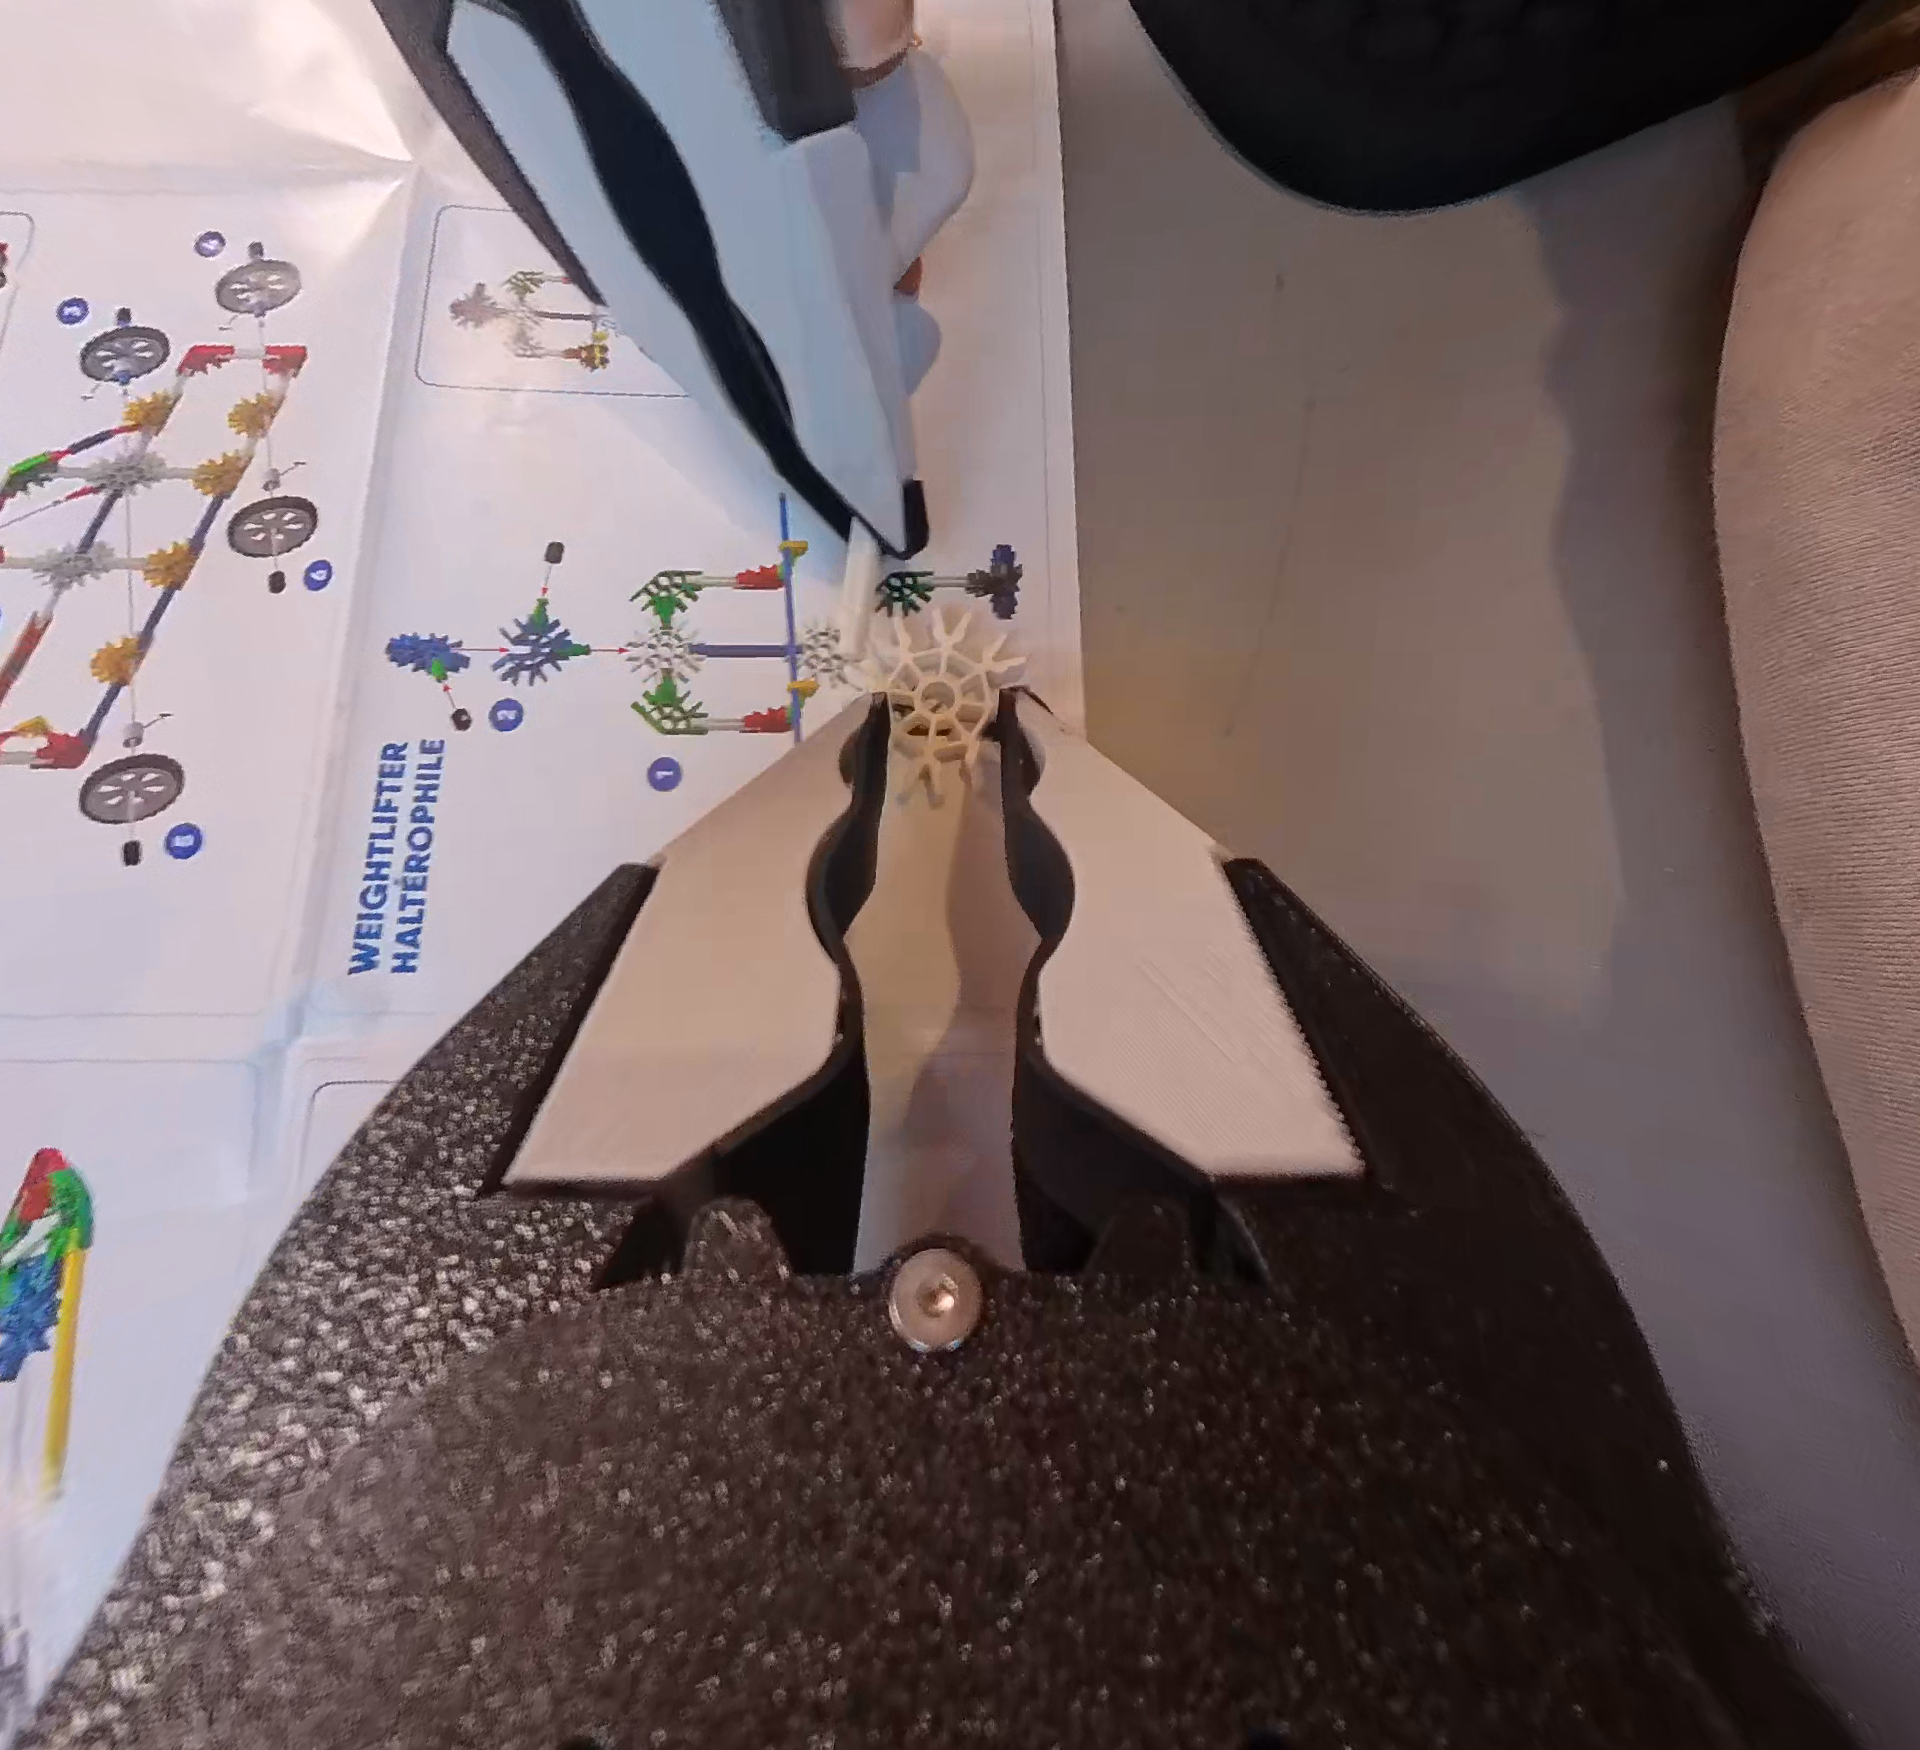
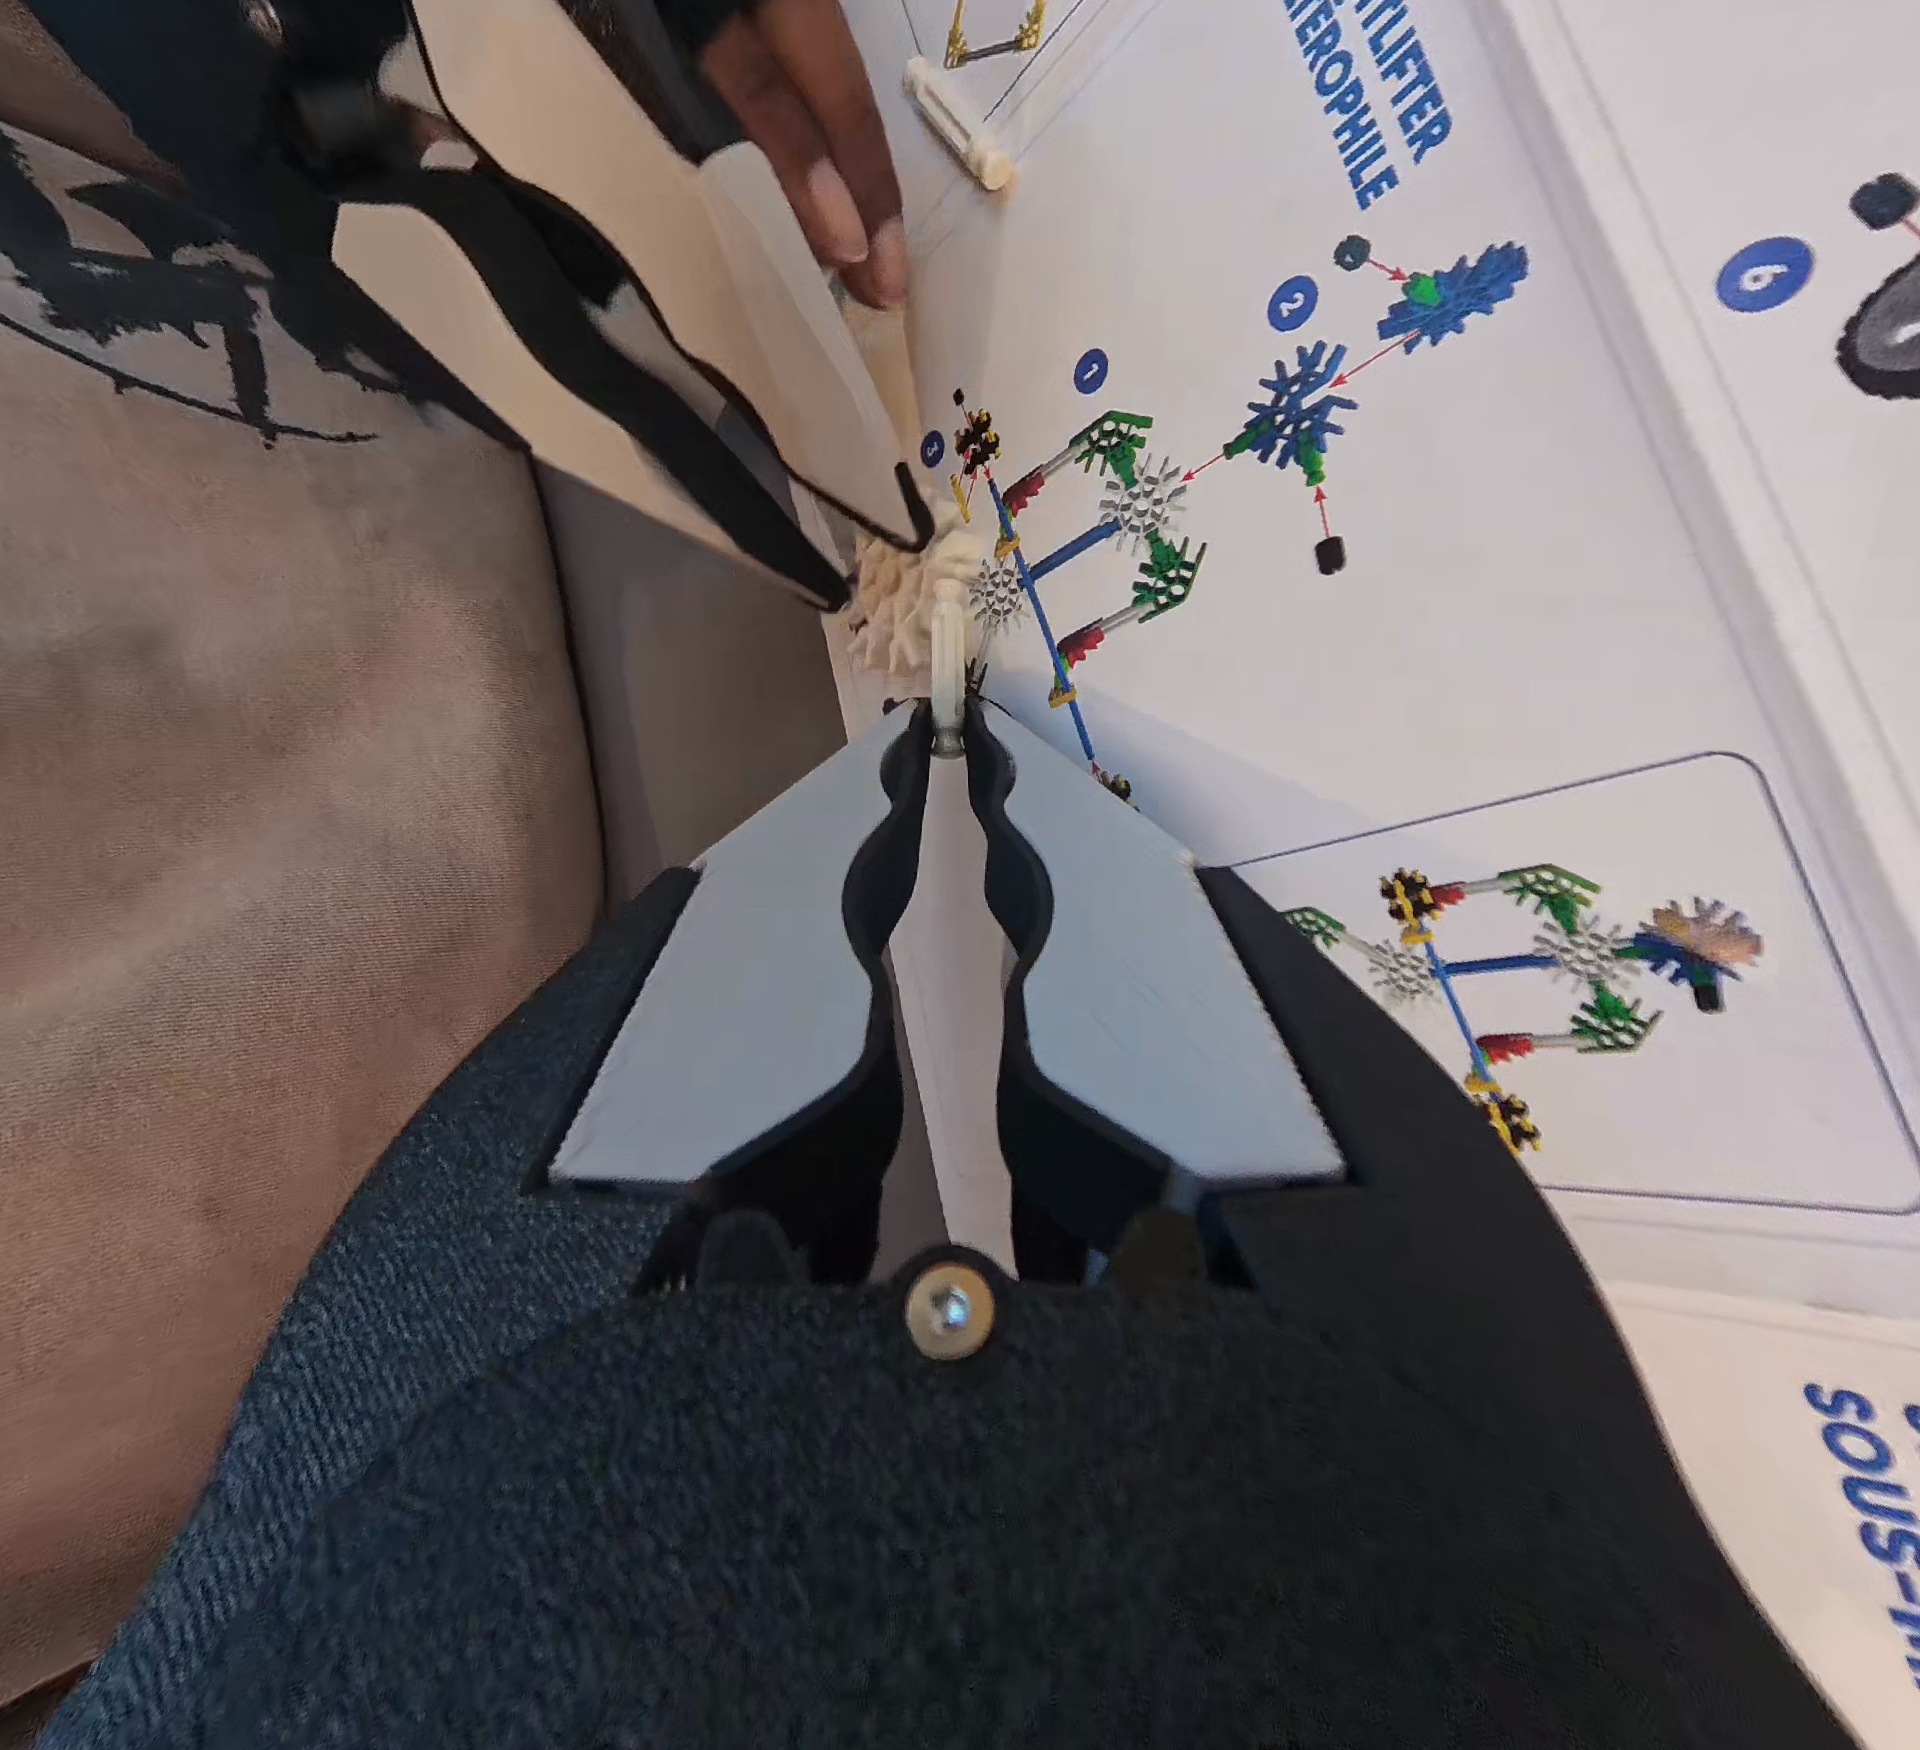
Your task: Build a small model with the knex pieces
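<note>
While its jaws are clamped on a cream wheel-shaped connector (image 1: 940,698), the left gripper (image 1: 940,724) holds that piece just above the edge of a printed instruction sheet (image 1: 312,713). Opposite it, the right gripper (image 2: 948,729) pinches one end of a short white rod (image 2: 948,651), whose far end meets the connector's rim. Below both lies the sheet, with coloured assembly diagrams, spread over a pale table (image 1: 1351,661). A second white rod (image 2: 958,123) lies loose on the paper, near bare fingers (image 2: 831,173). A beige cushion (image 2: 260,713) borders the table.
</note>
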